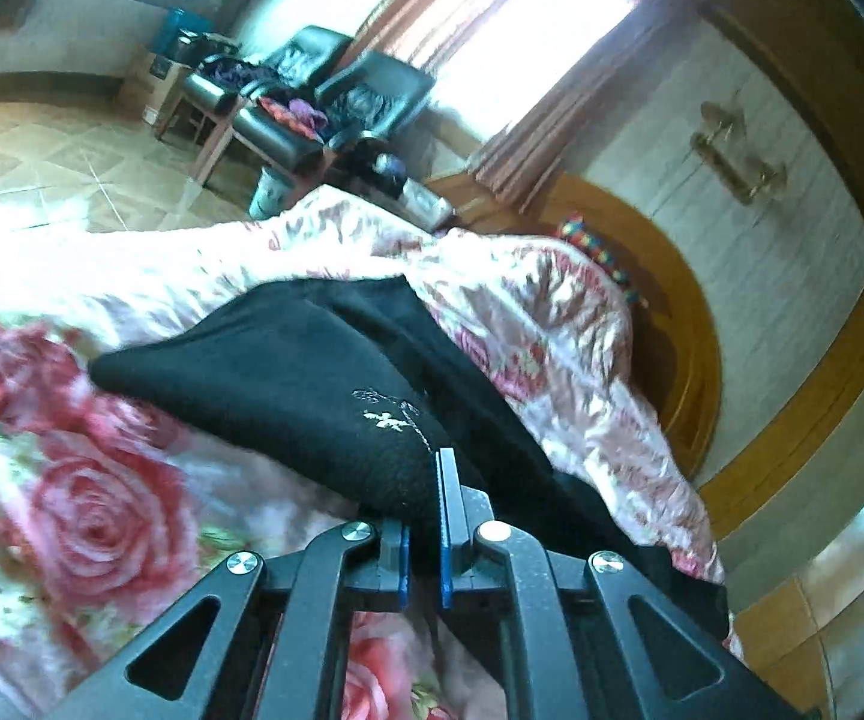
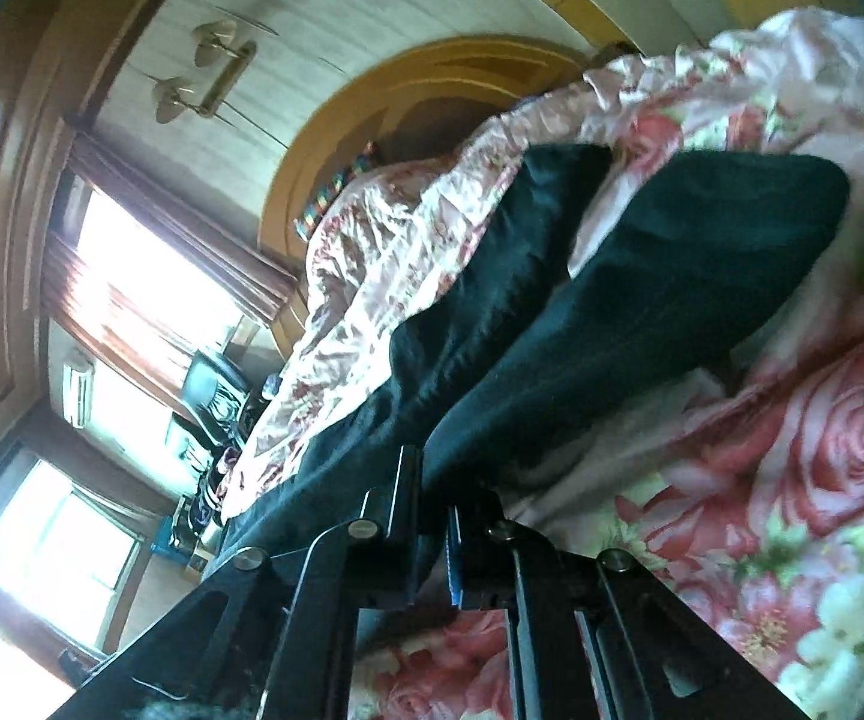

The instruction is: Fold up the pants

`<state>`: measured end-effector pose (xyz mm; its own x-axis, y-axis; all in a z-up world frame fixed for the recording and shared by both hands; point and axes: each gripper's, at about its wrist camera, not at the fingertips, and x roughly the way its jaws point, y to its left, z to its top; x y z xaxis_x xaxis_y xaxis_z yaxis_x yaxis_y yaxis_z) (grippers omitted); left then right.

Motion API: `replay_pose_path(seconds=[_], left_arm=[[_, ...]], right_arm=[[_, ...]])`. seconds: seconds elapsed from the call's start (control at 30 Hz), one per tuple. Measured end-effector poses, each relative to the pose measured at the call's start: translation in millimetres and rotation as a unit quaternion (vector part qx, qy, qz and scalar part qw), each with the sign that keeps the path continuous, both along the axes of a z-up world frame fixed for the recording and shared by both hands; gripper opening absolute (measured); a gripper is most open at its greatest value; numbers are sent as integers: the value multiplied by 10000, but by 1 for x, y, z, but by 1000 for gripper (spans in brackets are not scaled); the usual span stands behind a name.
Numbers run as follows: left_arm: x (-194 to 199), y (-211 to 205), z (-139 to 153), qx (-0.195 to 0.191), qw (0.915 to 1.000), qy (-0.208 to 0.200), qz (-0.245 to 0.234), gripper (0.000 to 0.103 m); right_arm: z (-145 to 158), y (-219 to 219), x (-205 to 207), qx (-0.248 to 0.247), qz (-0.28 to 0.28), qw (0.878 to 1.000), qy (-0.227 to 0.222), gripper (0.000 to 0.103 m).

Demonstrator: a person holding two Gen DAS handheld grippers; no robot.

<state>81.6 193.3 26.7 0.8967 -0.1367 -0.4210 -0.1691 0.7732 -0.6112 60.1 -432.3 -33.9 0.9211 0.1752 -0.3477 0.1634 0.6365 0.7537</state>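
Black pants (image 1: 288,372) with a small white embroidered mark lie across a bed with a rose-print cover (image 1: 90,516). My left gripper (image 1: 426,480) is shut on the pants' edge, and the cloth rises from the bed toward its blue-padded fingers. In the right wrist view the same black pants (image 2: 642,300) stretch away over the bed, one part reaching toward the crumpled quilt. My right gripper (image 2: 432,480) is shut on the pants too, with dark cloth pinched between its fingers and lifted off the cover (image 2: 822,450).
A crumpled pink floral quilt (image 1: 528,312) is heaped at the bed's head by a curved wooden headboard (image 1: 690,360). Beyond the bed stand black chairs (image 1: 336,96) piled with clothes, a tiled floor (image 1: 42,168) and bright curtained windows (image 2: 150,276).
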Motion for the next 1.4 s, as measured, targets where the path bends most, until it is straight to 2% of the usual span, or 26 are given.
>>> replay_pose_path(seconds=[0.1, 0.27, 0.3, 0.33, 0.37, 0.4, 0.5, 0.57, 0.67, 0.73, 0.77, 0.97, 1.07, 1.2, 1.27, 1.4], left_arm=[[-11, 7, -12, 50, 9999, 109, 9, 6], [-9, 0, -52, 558, 9963, 637, -123, 7], [-7, -1, -59, 666, 9952, 701, -158, 10], [-4, -2, -64, 729, 9943, 754, -213, 14], [-2, -1, -68, 734, 9937, 818, -237, 29], [2, 4, -72, 615, 9939, 884, -241, 41], [8, 23, -81, 162, 9957, 911, 57, 45], [10, 36, -84, 51, 9956, 886, 300, 47], [17, 49, -86, -82, 9950, 853, 521, 46], [24, 51, -89, -95, 9932, 1044, 502, 27], [27, 50, -89, -61, 9921, 1167, 466, 8], [7, 49, -56, 199, 9959, 790, 392, 6], [-1, 52, -42, 87, 9968, 703, 374, 6], [-17, 54, -30, -22, 9976, 526, 449, 6], [-29, 54, -26, 43, 9979, 469, 446, 6], [-53, 62, -25, -51, 9970, 477, 601, 6]], right_arm=[[-10, 0, -7, -11, 26, 9999, 162, 7], [-43, -5, 3, 107, -5, 9963, 851, 11], [-47, -7, 4, 133, 11, 9958, 906, 12], [-48, -10, 6, 79, -41, 9950, 999, 18], [-48, -14, 6, -3, -124, 9945, 1040, 30], [-47, -17, 6, -35, -169, 9949, 997, 33], [-42, -37, 1, -15, -451, 9955, 839, 33], [-40, -50, -3, 31, -683, 9946, 783, 34], [-43, -67, -2, 341, -899, 9924, 763, 33], [-43, -72, 5, 329, -890, 9909, 956, 21], [-40, -72, 9, 199, -886, 9901, 1071, 11], [-7, -60, -1, -659, -885, 9884, 1047, 9], [8, -54, -15, -947, -884, 9869, 963, 9], [23, -46, -32, -1169, -878, 9854, 868, 9], [27, -41, -41, -1248, -865, 9847, 857, 9], [24, -42, -58, -1163, -886, 9856, 855, 9]])
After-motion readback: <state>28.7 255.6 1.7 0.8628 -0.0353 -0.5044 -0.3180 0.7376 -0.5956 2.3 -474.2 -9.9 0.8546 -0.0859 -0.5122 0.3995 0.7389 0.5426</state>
